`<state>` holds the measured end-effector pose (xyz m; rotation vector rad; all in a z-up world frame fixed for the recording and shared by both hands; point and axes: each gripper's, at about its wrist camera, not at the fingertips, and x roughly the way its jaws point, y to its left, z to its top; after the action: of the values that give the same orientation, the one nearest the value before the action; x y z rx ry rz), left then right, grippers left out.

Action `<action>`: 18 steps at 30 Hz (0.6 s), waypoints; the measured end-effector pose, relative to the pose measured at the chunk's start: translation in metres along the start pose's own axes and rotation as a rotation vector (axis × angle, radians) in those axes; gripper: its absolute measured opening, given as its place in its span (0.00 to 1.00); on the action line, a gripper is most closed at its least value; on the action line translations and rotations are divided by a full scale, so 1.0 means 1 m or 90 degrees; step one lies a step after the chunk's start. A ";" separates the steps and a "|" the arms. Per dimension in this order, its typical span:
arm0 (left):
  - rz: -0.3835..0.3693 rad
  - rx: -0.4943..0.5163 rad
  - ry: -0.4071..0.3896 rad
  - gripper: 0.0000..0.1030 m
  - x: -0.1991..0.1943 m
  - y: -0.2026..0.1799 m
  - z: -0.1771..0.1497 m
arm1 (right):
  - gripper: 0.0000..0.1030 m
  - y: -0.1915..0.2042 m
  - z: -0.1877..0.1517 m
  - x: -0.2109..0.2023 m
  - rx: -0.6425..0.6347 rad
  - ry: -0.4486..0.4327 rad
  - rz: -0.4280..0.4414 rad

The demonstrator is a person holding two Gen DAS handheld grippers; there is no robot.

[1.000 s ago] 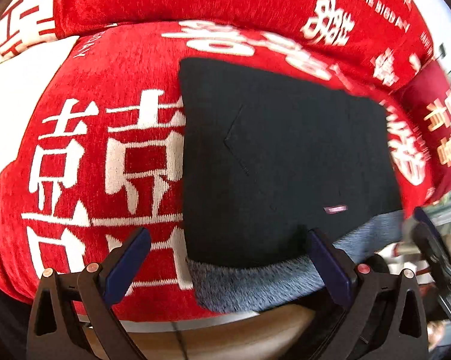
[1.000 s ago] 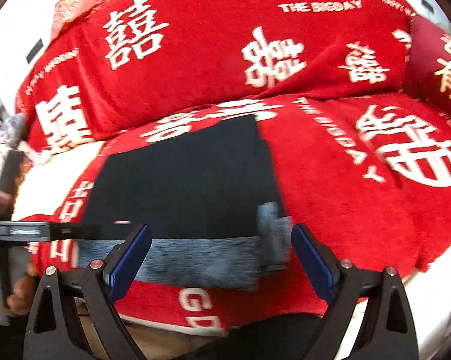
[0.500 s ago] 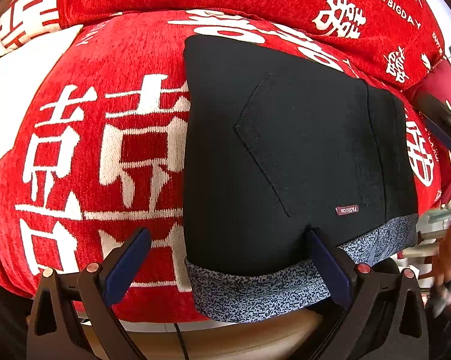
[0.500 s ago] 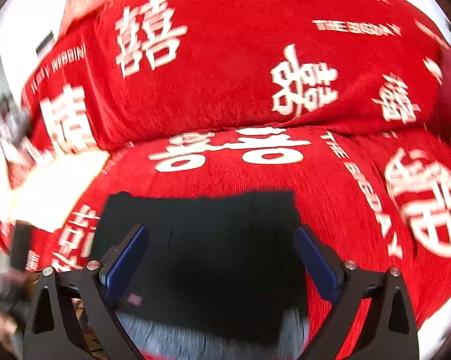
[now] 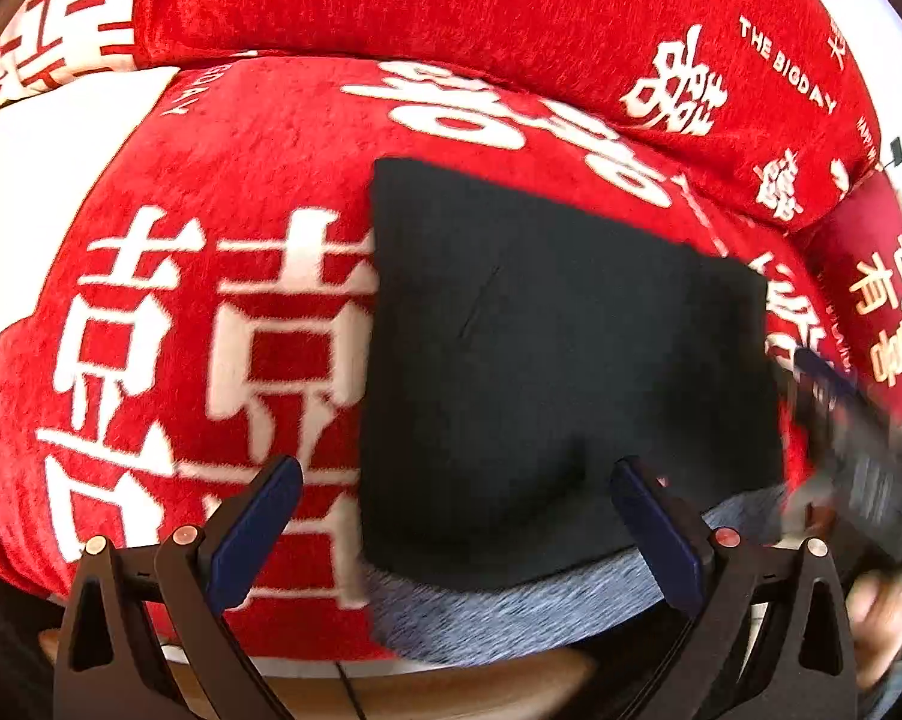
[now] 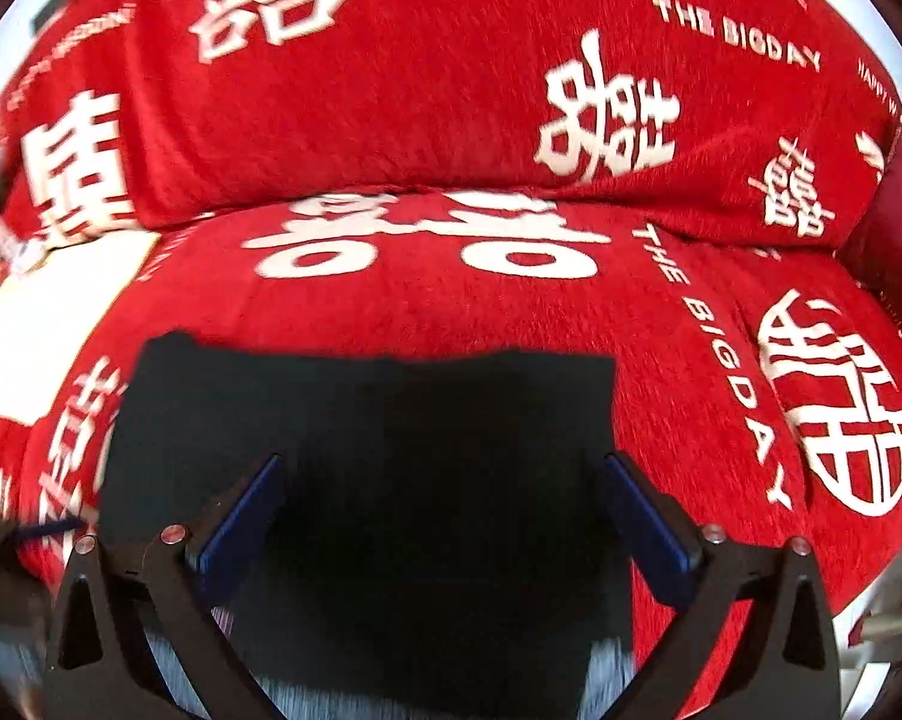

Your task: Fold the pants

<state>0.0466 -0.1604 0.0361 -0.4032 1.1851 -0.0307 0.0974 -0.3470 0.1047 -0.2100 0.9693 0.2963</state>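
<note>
**Pants folded to a square, we judge the job near its end**

We go big to small. The red plush sofa cover w/ white characters (image 6: 390, 120) fills both views, draped over seat and backrest. On the seat, near the front edge, lies the black folded pants bundle w/ speckled grey lining (image 5: 541, 372), a flat, roughly square packet. Its grey turned-out band (image 5: 511, 606) shows along the near edge, overhanging the seat front a little. In the right wrist view the same packet (image 6: 378, 450) sits straight ahead, edges fairly even, tho blur hides the finer seams.

Our left gripper (image 5: 451, 516) hangs just in front of the packet's near-left corner, jaws wide apart, nothing between them. Our right gripper (image 6: 438, 516) hovers over the packet's middle, jaws also spread wide, gripping nothing; whether the tips touch cloth we can't tell. The right tool also shows as a dark blur (image 5: 859, 456) at the left view's right edge.

Step in hand, as we read it: release and check after the last fold. Next move prob calls for either a light press to flatten the top layer, or pulling both tools clear w/o snagging the grey band and undoing the fold
</note>
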 end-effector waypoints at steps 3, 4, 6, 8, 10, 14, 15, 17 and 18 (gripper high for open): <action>0.033 0.022 0.027 1.00 0.016 -0.010 0.002 | 1.00 0.001 -0.024 -0.009 0.004 0.004 0.036; 0.049 0.031 0.042 1.00 0.024 -0.013 0.000 | 1.00 0.000 -0.031 -0.007 0.011 0.015 0.056; 0.043 0.029 0.044 1.00 0.033 -0.014 -0.005 | 1.00 -0.002 -0.041 0.002 0.009 0.042 0.089; 0.038 0.021 0.045 1.00 0.030 -0.012 -0.005 | 1.00 0.002 -0.049 -0.004 -0.030 0.028 0.069; 0.032 0.031 0.052 1.00 0.021 -0.012 0.000 | 1.00 -0.005 -0.055 -0.020 -0.033 0.006 0.068; -0.007 0.052 -0.022 1.00 -0.010 -0.005 0.011 | 1.00 -0.058 -0.069 -0.054 0.024 -0.058 0.069; -0.028 0.052 -0.018 1.00 -0.012 0.000 0.015 | 1.00 -0.076 -0.074 -0.056 0.041 -0.061 0.073; -0.056 0.037 0.004 1.00 -0.009 0.010 0.022 | 1.00 -0.105 -0.082 -0.050 0.083 -0.039 0.082; -0.059 0.024 0.016 1.00 -0.005 0.016 0.025 | 1.00 -0.117 -0.085 -0.046 0.109 -0.024 0.093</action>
<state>0.0640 -0.1371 0.0426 -0.4255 1.1891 -0.1383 0.0470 -0.4903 0.1015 0.0234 0.9693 0.3479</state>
